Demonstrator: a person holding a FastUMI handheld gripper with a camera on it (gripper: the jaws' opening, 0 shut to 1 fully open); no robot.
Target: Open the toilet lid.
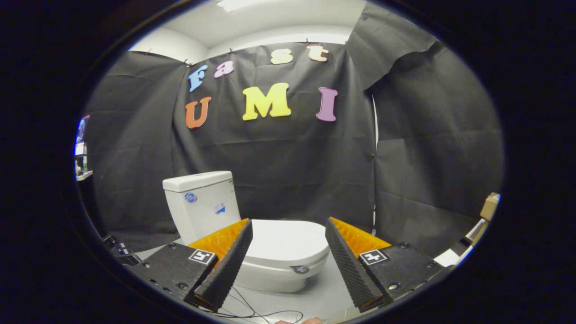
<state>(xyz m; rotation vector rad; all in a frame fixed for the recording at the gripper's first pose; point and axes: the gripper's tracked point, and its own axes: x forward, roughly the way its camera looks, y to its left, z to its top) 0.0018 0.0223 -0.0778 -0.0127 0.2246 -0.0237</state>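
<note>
Toilet lid (281, 240) is down flat on the bowl, closed, sitting beyond the fingertips and framed in the gap between them; nothing touches it yet. The white toilet (252, 234) stands on a pale floor (324, 292) against the black cloth wall (292, 166), its tank (202, 202) set behind the left finger.

The gripper (289, 222) has its two ribbed black fingers (227, 265) spread wide with orange backing showing behind them; they hold nothing and the jaws stand fully apart.

Now the risks, and there are a few. That lid looks smooth and glossy; my guess is a finger could skid across the top rather than catch the front lip, and the lid would simply stay put. The seam between lid and seat looks thin from here; hooking under both would lift the seat as well. A lid raised only partway and let slip could drop back with a bang. Thin black cables (252, 310) trail on the floor below the fingers; they could snag on a low approach.

As for pose, the gripper is held low and roughly level, pointing straight toward the lid's near side and somewhat above it; the tool sits well short of contact, so an approach and a dip toward the front edge seem to be what comes first.
</note>
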